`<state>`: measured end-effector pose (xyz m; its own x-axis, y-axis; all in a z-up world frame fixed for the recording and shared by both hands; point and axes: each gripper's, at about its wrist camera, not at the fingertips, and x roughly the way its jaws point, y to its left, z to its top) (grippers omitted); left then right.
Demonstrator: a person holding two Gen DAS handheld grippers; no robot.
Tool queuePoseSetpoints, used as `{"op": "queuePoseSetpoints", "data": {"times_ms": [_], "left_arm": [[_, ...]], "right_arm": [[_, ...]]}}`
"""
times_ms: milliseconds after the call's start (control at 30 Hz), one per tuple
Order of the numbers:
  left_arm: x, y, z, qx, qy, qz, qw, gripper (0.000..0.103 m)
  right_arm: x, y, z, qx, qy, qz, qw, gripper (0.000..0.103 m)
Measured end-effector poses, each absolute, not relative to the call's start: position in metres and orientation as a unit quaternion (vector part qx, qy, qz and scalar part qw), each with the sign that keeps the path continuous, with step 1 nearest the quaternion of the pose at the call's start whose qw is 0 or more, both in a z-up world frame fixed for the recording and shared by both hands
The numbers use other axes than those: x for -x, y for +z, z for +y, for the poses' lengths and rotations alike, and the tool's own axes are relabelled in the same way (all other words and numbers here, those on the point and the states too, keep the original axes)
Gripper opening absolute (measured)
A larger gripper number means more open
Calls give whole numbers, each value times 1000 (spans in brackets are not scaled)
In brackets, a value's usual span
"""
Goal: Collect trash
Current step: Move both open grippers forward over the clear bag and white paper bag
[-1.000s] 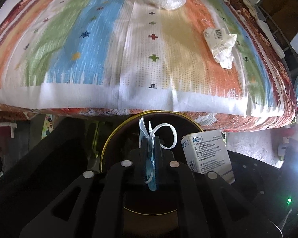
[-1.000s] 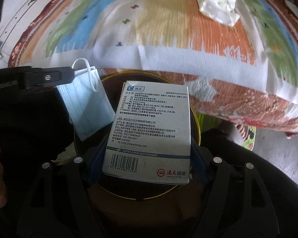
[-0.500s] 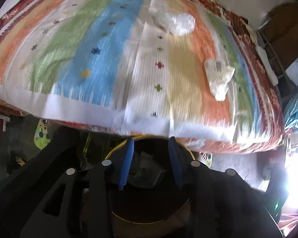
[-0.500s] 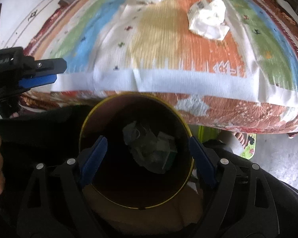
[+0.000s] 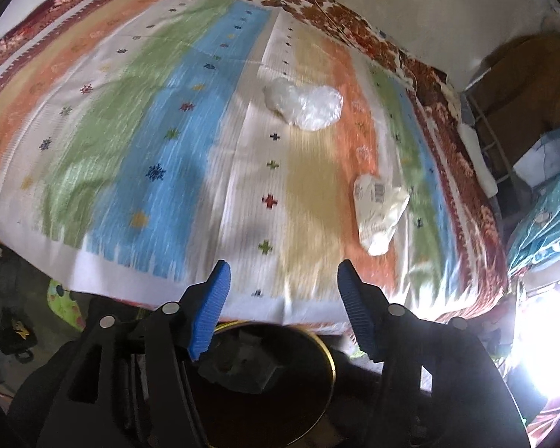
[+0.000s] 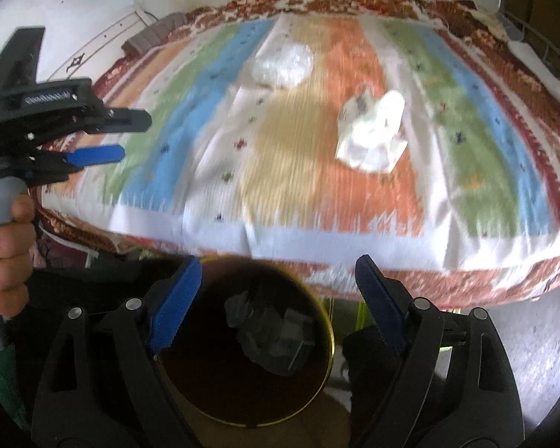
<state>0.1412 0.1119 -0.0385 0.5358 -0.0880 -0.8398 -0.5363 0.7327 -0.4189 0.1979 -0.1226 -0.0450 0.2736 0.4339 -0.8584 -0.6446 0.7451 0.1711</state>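
Note:
A round dark bin with a gold rim (image 6: 328,339) stands below the bed edge, with a box and crumpled trash (image 6: 276,336) inside; it also shows in the left wrist view (image 5: 326,351). My left gripper (image 5: 282,283) is open and empty above the bed edge; it shows from the side in the right wrist view (image 6: 104,134). My right gripper (image 6: 278,276) is open and empty over the bin. On the striped bedspread (image 5: 168,130) lie a clear crumpled plastic bag (image 5: 304,106) (image 6: 283,63) and a crumpled white wrapper (image 5: 379,216) (image 6: 373,142).
The bed fills the upper part of both views. Cardboard boxes and a metal rack (image 5: 519,86) stand to the right of the bed. A teal cloth (image 5: 548,220) hangs at the right. Grey floor (image 6: 534,339) lies right of the bin.
Both grippers opened and dropped the face mask and the medicine box into the bin. Both have since lifted and tilted up toward the bed.

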Motion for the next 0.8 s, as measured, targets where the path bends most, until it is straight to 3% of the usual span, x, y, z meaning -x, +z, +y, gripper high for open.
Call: {"op": "queuePoseSetpoints", "data": {"times_ms": [200,300,367,567,800], "left_arm": [[-161,-34,123,351,140,447,811,64],[-173,-31,127,359,137,432,816,72],[-183,-32,130,367,138,422,818,82],[-210,-36,141,400,141,392,816,93],[-242,-42,157,400,154,373,823,96]], "right_arm": [[-220,-27,-117,114,336,472,807,82],[-233,-17,-112,121,336,454,816,87],[-241,-12,-108,133,334,443,821,90],[-272,-10,-101,125,327,441,826,94],[-304,-22,-94,126,311,458,823,94]]}}
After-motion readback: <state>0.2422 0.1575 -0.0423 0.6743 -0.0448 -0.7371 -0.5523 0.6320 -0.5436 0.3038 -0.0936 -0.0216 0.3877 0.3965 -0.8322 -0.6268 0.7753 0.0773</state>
